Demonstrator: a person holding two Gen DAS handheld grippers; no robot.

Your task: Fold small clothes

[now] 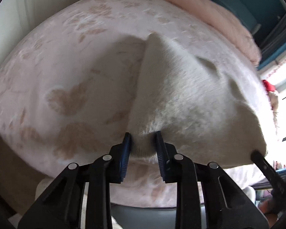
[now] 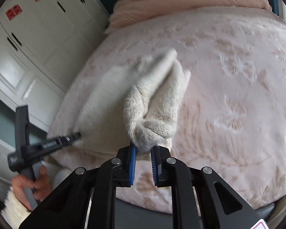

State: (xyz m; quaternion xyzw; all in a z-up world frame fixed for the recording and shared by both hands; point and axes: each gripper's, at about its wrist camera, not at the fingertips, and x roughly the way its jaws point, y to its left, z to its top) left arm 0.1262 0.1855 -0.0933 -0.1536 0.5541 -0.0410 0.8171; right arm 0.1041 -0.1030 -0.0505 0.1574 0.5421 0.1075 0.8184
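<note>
Item: cream fuzzy garment (image 1: 181, 95), mid-fold, lifted over the floral bed (image 1: 66, 66). Left gripper (image 1: 142, 148) clamps its hem at 6 o'clock; right gripper (image 2: 144, 148) pinches another corner. Flattening remains.

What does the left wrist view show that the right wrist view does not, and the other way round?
Only the left wrist view shows the left gripper close up, shut on the cream garment, and the teal furniture. Only the right wrist view shows the white wardrobe, the person's hand, and the right gripper pinching a bunched corner. Both show the garment lifted over the pink floral blanket.
</note>
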